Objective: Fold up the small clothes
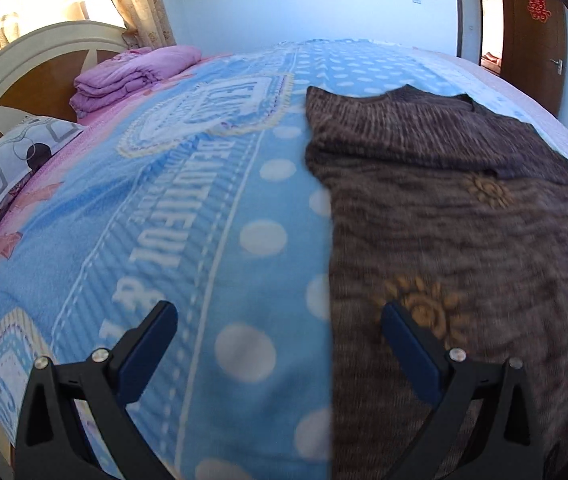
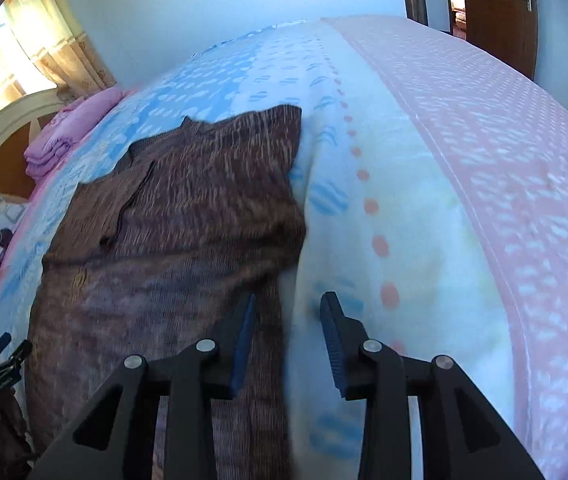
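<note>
Black claw arms fill the foreground of both wrist views. Left claw (image 1: 279, 322): jaws spread wide, nothing between them; it hangs above the left long edge of the brown knit sweater (image 1: 444, 220), one finger (image 1: 408, 340) over the knit, the other over the blue dotted blanket (image 1: 187, 240). Right claw (image 2: 286, 320): jaws partly apart, pads not pressing on anything; the sweater's right edge runs up just under its left finger (image 2: 243, 332), the other finger over pale blanket. Released, both.

Sweater position: flat on the bed, on the blanket, collar at the far end, hem end toward the cameras. Both sides appear already turned in, so that it reads as a long narrow panel. One flap (image 2: 135, 184) lies across the upper part; a sun motif (image 1: 424, 314) sits just beyond the left claw.

Judged step: take the near end at both edges and carry it toward the collar.

Notes for doing it well:
- Each claw should straddle its own sweater edge, not the blanket beside it; pinch all knit layers together.
- Lift both sides evenly, keep the panel taut between them.
- Lay the end square against the collar, then release.

Beyond the sweater: folded pink quilt (image 1: 131, 76) and patterned pillow (image 1: 11, 160) to its left, by the headboard (image 1: 15, 64).
</note>
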The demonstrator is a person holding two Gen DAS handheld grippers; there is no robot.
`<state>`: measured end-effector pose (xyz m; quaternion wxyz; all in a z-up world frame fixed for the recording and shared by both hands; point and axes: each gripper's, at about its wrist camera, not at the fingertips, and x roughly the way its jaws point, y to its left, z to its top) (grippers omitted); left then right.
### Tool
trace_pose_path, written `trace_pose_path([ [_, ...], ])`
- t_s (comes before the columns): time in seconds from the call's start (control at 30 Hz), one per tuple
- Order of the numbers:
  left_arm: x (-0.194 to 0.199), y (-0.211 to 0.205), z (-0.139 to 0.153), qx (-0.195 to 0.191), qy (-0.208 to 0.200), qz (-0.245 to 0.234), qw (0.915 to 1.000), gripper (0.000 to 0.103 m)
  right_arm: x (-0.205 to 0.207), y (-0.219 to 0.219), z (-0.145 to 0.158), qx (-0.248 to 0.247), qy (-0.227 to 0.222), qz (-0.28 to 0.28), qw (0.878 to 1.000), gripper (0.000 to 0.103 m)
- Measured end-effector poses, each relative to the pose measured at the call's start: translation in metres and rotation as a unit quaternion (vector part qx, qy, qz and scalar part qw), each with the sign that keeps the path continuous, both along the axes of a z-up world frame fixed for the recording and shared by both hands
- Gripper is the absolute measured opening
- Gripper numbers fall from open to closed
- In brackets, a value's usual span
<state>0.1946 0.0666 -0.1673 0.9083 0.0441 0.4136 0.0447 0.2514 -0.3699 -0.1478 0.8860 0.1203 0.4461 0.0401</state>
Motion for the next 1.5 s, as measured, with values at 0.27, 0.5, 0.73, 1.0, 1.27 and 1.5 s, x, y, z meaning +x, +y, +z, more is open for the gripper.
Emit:
trace_pose_path([
  [0.27,-0.021,-0.002,0.000,-0.038,0.024,-0.022,0.9988,0.103,-0.043,0.017,-0.009,-0.013,0.021,0.000,1.000,0.035],
  [0.5,-0.051,-0.006,-0.003,-0.039,0.035,-0.056,0.9971,0.094,-0.088,0.029,-0.011,-0.030,0.025,0.011,0.999,0.004],
  [0.73,-0.071,0.001,-0.006,-0.058,0.060,-0.066,0.9943,0.092,-0.113,0.025,-0.012,-0.032,0.012,0.010,0.999,0.007],
  [1.0,-0.097,-0.002,-0.004,-0.096,0.078,-0.096,0.9876,0.076,-0.160,0.029,-0.008,-0.002,0.024,0.004,1.000,0.058],
  [1.27,-0.105,-0.015,-0.011,-0.089,0.084,-0.106,0.9868,0.078,-0.216,0.050,-0.031,-0.026,0.039,0.016,0.999,0.053],
  [1.5,-0.116,-0.015,-0.005,-0.108,0.086,-0.139,0.9805,0.011,-0.219,0.065,-0.033,-0.036,0.036,0.048,0.998,0.010],
])
